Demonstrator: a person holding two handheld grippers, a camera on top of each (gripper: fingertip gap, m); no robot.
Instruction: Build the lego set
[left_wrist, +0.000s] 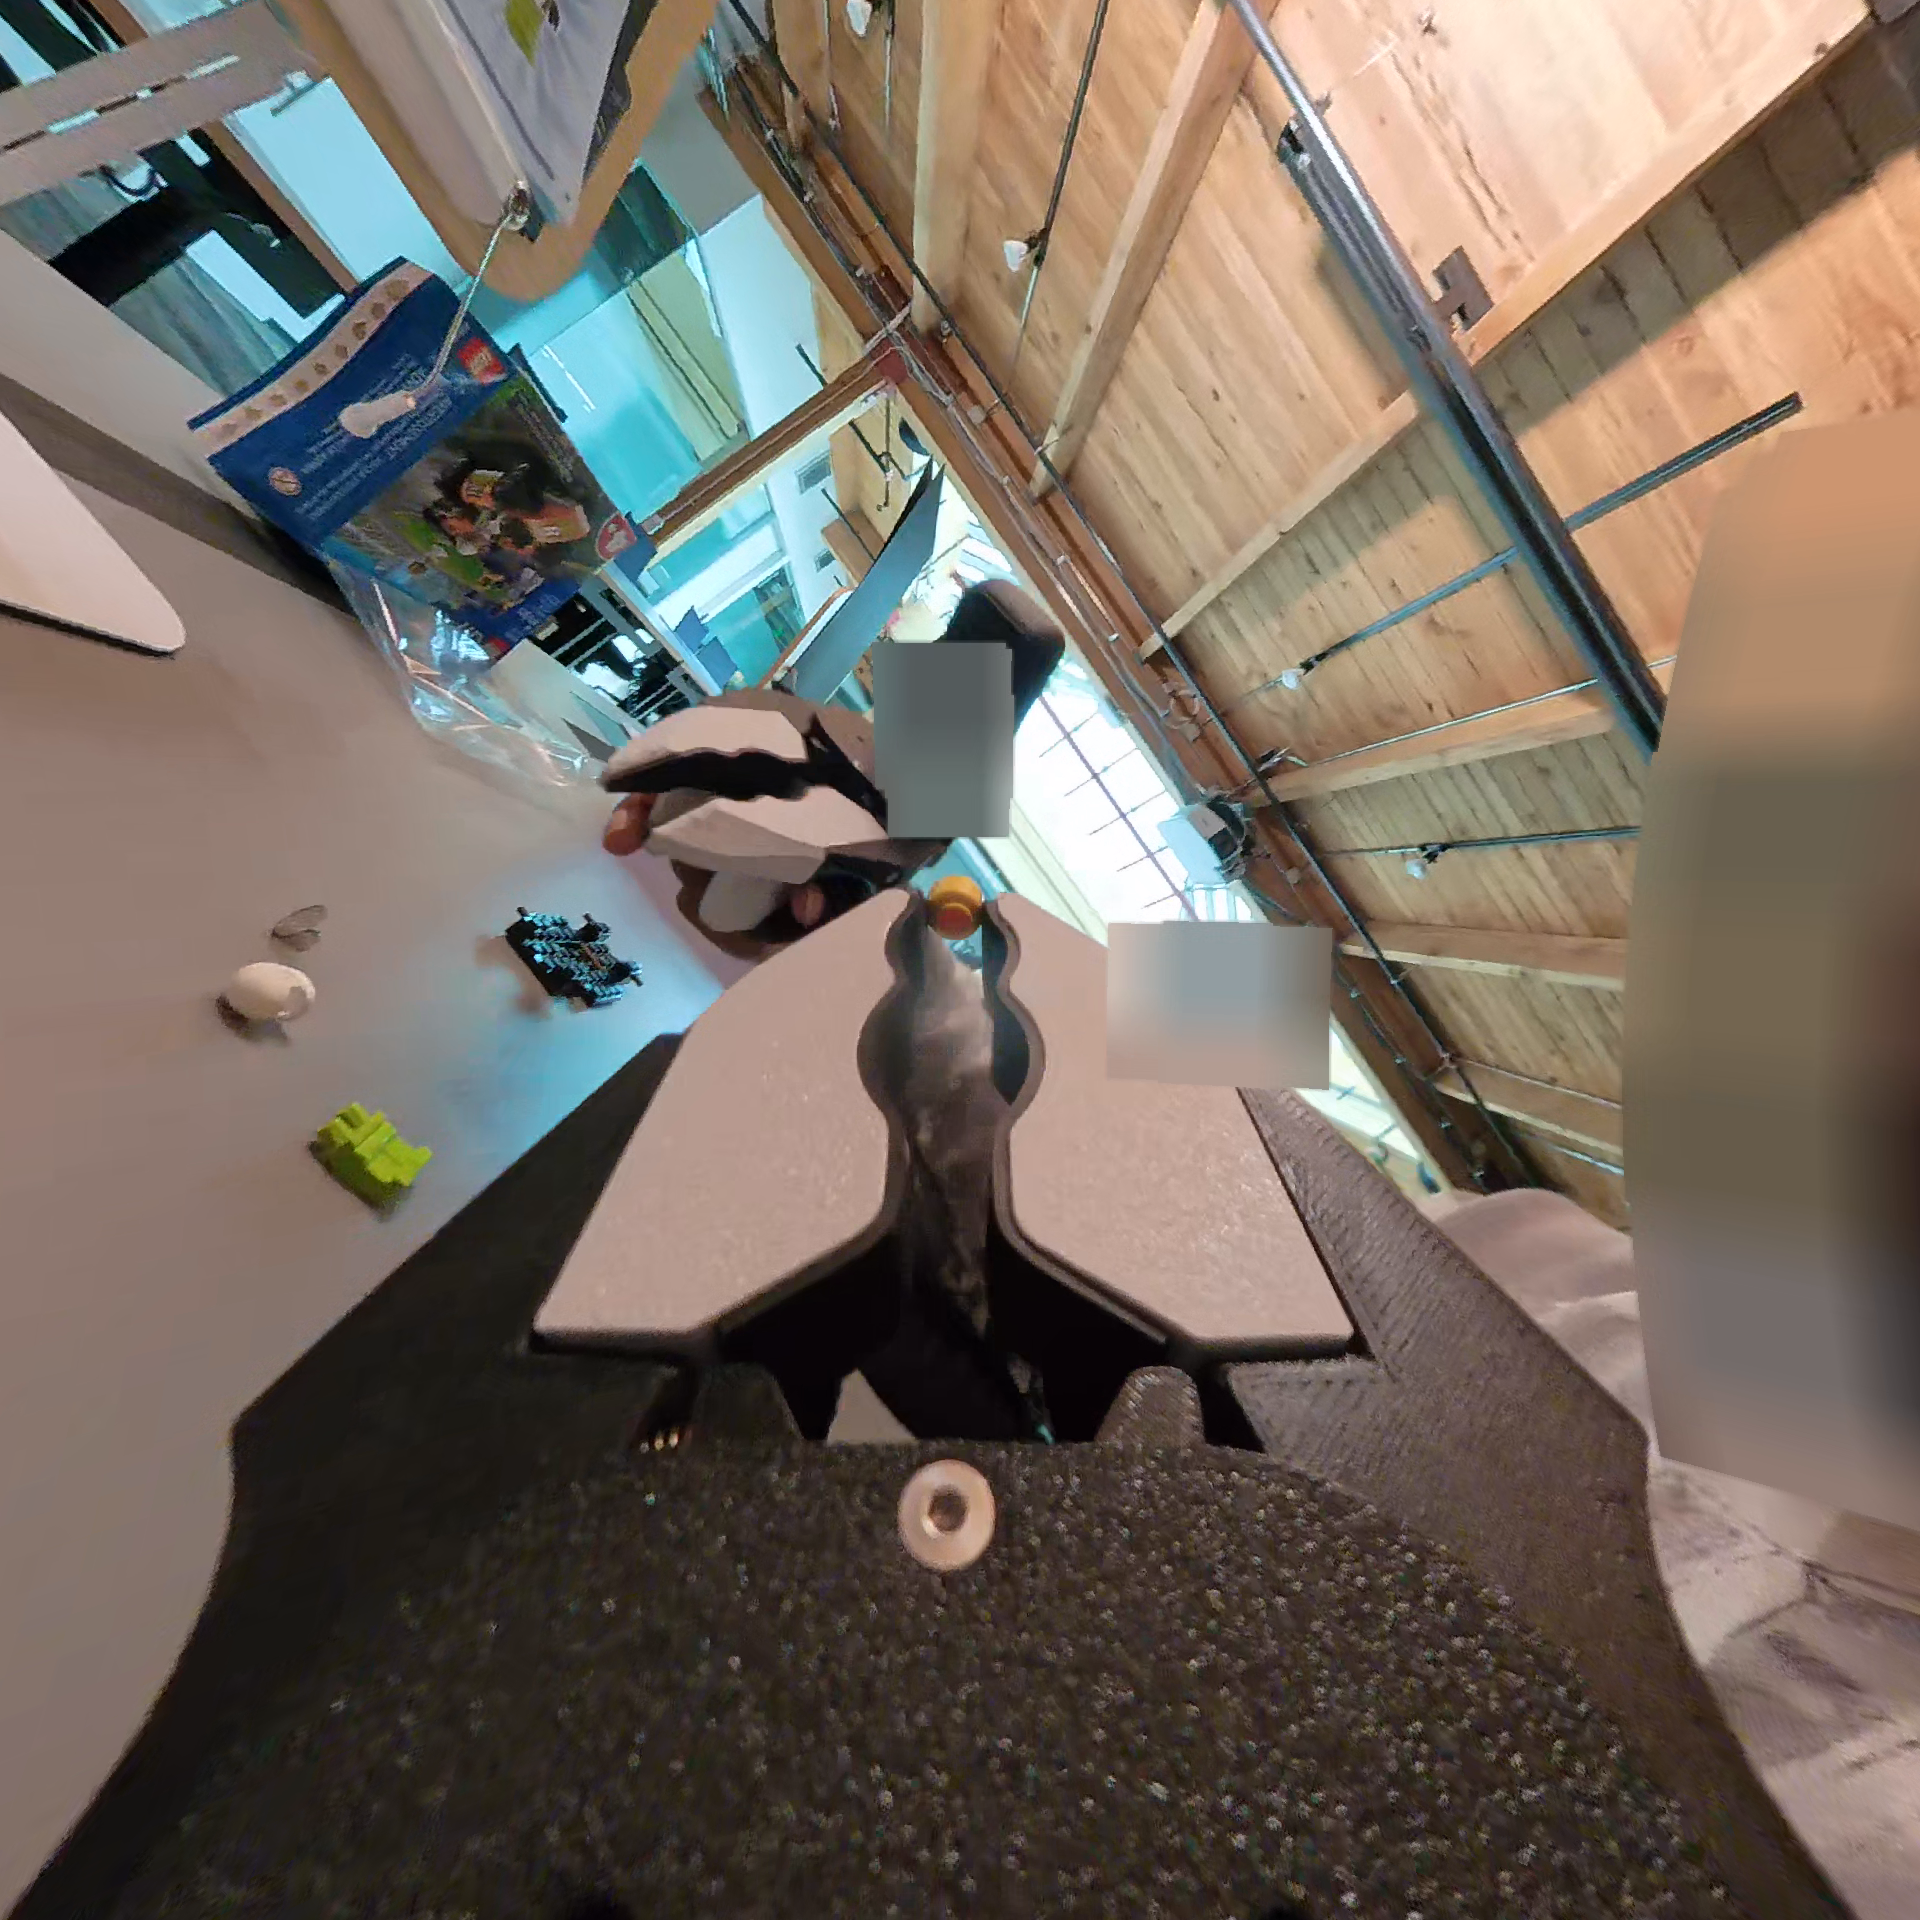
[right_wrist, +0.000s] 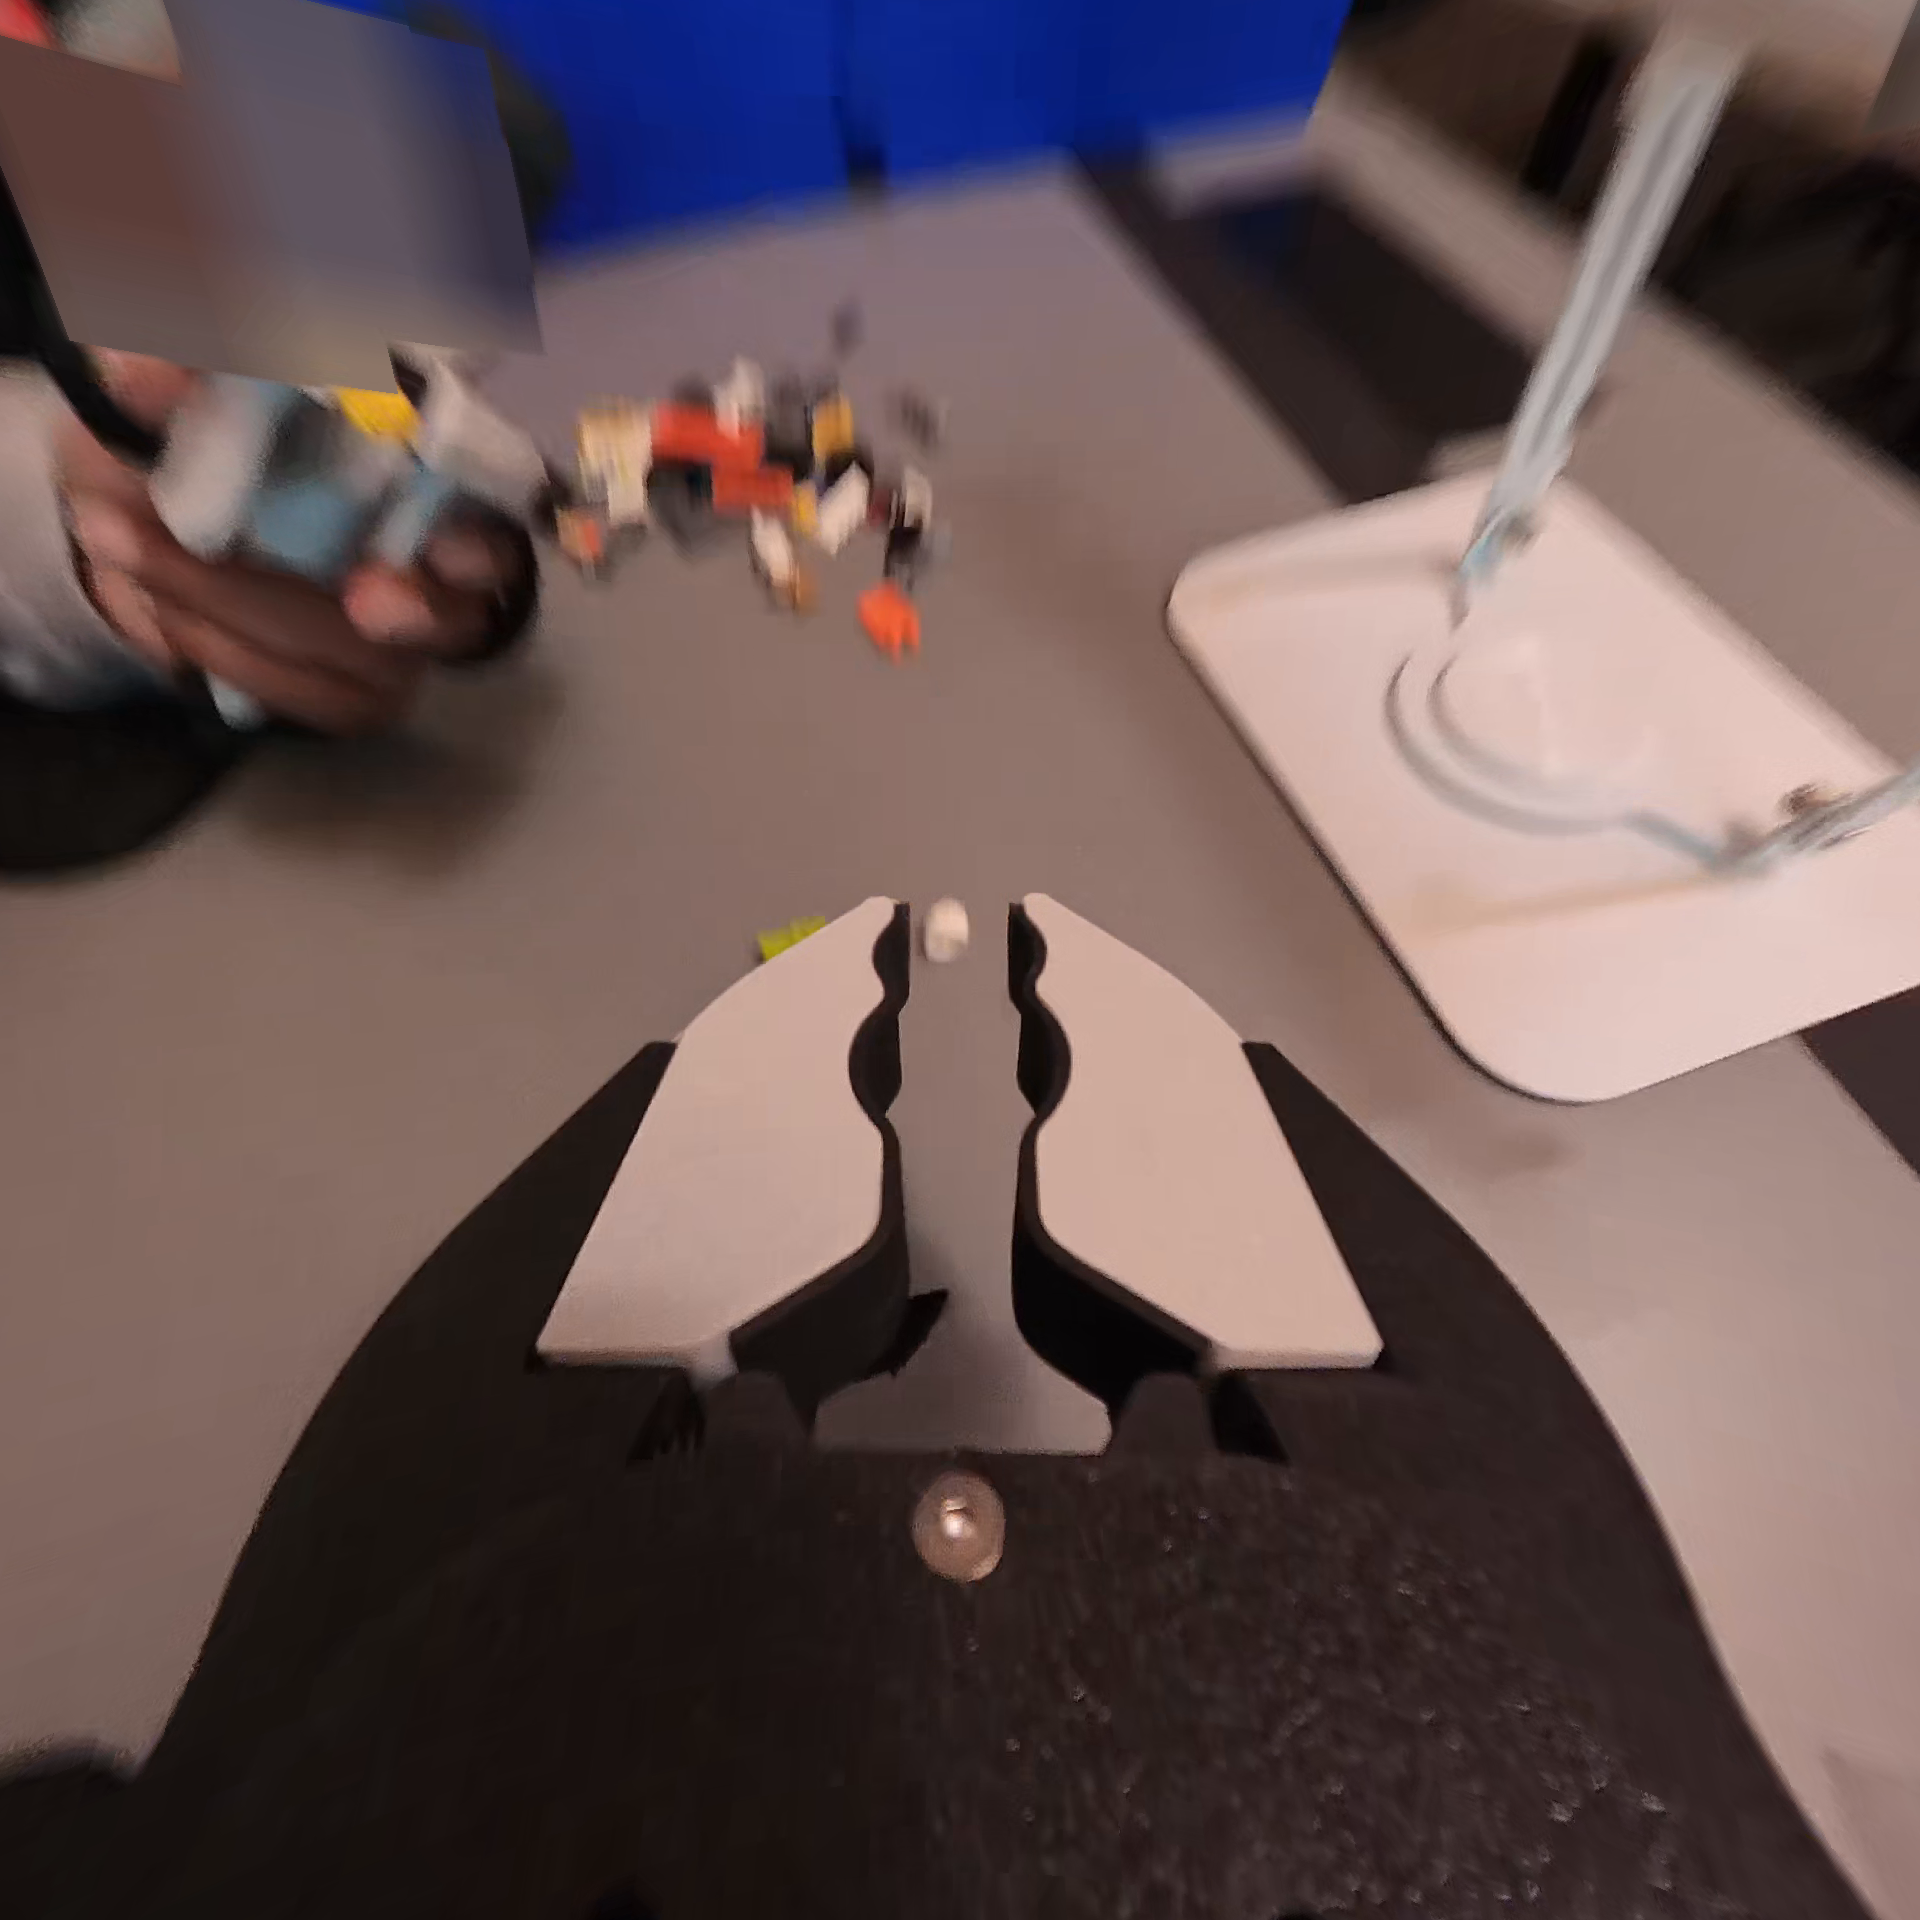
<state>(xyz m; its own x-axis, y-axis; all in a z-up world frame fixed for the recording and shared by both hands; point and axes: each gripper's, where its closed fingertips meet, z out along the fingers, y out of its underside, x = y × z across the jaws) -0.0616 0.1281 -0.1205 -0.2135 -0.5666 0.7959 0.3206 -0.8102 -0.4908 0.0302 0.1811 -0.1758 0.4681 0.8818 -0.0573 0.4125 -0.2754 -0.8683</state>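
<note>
1. The left gripper was tilted up off the grey table, its jaws pressed together on a small orange-and-yellow piece pinched at the tips.
2. Beyond that piece, nearer the table, the right gripper showed in the left wrist view, held in a hand.
3. In its own view the right gripper hung over the table with its jaws spread, nothing between them.
4. A small white piece lay on the table just past those tips; a lime-green piece sat just beside it.
5. A black studded assembly rested on the table near the white piece.
6. A blurred heap of loose bricks lay well beyond the white piece.
7. A white lamp base stood on the table beside the white piece.
8. The lego box stood at the table's far edge, a clear plastic bag in front of it.
</note>
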